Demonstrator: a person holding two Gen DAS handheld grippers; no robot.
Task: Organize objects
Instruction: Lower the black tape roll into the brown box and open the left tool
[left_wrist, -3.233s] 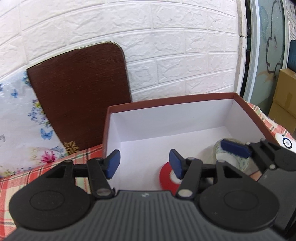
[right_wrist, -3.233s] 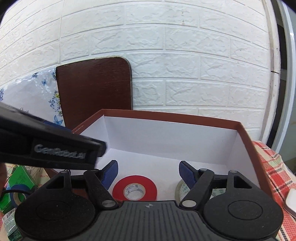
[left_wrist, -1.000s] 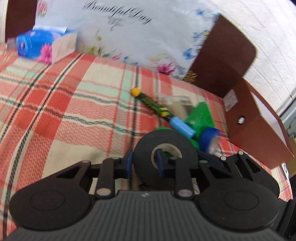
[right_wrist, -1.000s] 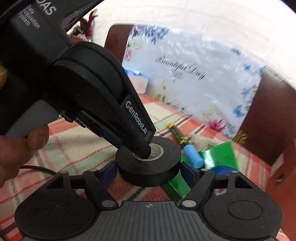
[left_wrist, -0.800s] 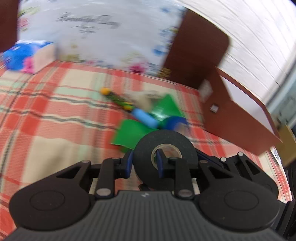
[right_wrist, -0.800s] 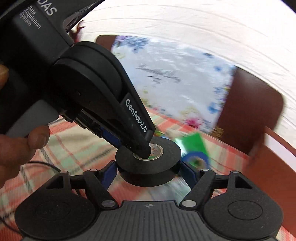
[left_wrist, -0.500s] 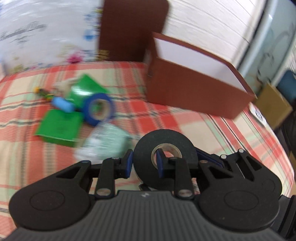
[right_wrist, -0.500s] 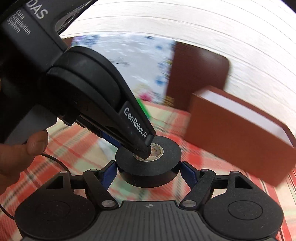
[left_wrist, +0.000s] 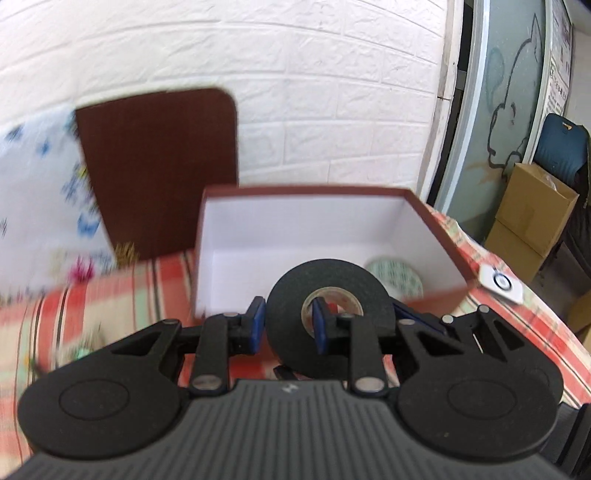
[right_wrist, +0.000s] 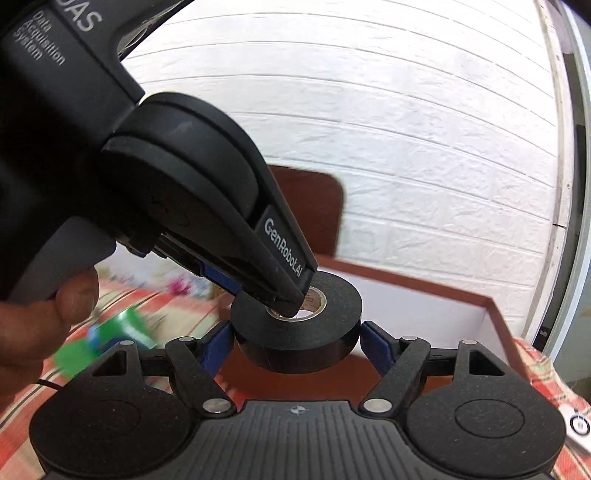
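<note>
A black roll of tape (left_wrist: 328, 314) is carried in the air just before the near wall of a brown box (left_wrist: 436, 225) that stands on the checked bench (left_wrist: 517, 325). The roll is judged light and stiff, with a smooth rim that could slip. It can best be taken through its core, across the wound band, where the cardboard ring gives a firm edge.

The left hand-held gripper (left_wrist: 288, 325) is nearly closed and clamped on that band, one blue pad on the outer rim and the other inside the core. In the right wrist view its upper finger (right_wrist: 284, 266) is seen reaching into the hole from above.

The right hand-held gripper (right_wrist: 297, 341) is spread wide, with the roll between its blue pads. They lie at the rim on both sides, but whether they press on it cannot be told.

Inside the box a pale roll (left_wrist: 397, 280) lies near the right wall, and a glimpse of red shows through the black roll's core. The white floor looks otherwise free for setting the roll down.
</note>
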